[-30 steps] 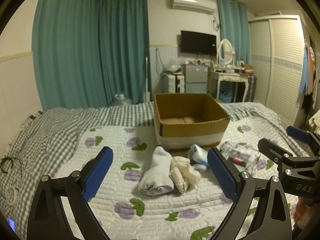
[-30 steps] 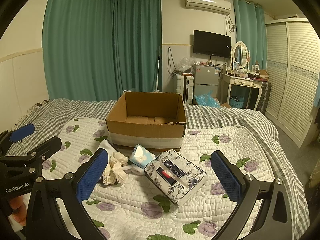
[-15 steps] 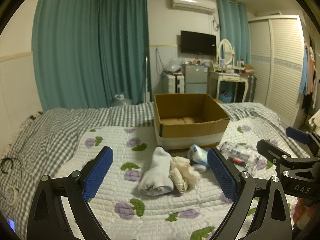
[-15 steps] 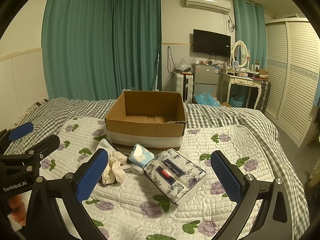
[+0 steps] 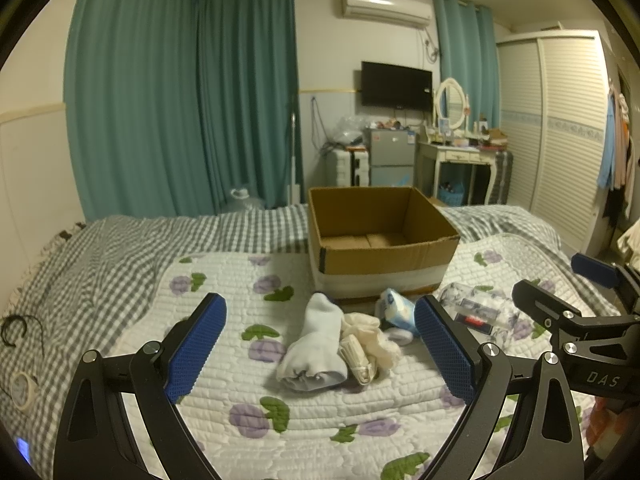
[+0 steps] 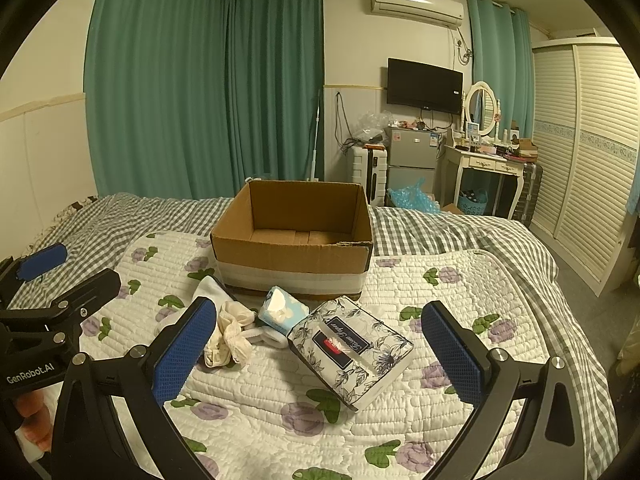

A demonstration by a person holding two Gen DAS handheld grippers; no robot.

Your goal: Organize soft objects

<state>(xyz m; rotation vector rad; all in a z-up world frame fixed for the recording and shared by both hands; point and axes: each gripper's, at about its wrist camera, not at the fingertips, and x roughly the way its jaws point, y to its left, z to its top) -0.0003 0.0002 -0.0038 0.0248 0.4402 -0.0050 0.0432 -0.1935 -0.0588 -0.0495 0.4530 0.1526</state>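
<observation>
An open, empty cardboard box (image 5: 376, 236) (image 6: 294, 240) stands on the quilted bed. In front of it lie a rolled white sock (image 5: 316, 344) (image 6: 208, 290), a cream bundle of socks (image 5: 370, 344) (image 6: 230, 338), a small blue tissue pack (image 5: 396, 310) (image 6: 282, 310) and a floral tissue pack (image 6: 352, 350) (image 5: 476, 310). My left gripper (image 5: 320, 348) is open and empty, hovering just short of the white sock. My right gripper (image 6: 318, 358) is open and empty, framing the floral pack.
The floral quilt (image 6: 440, 292) lies over a grey checked sheet (image 5: 100, 264). A black cord and tape roll (image 5: 16, 356) lie at the bed's left edge. Beyond the bed stand a fridge (image 6: 412, 152), dressing table (image 6: 488, 164) and wardrobe (image 6: 584, 140).
</observation>
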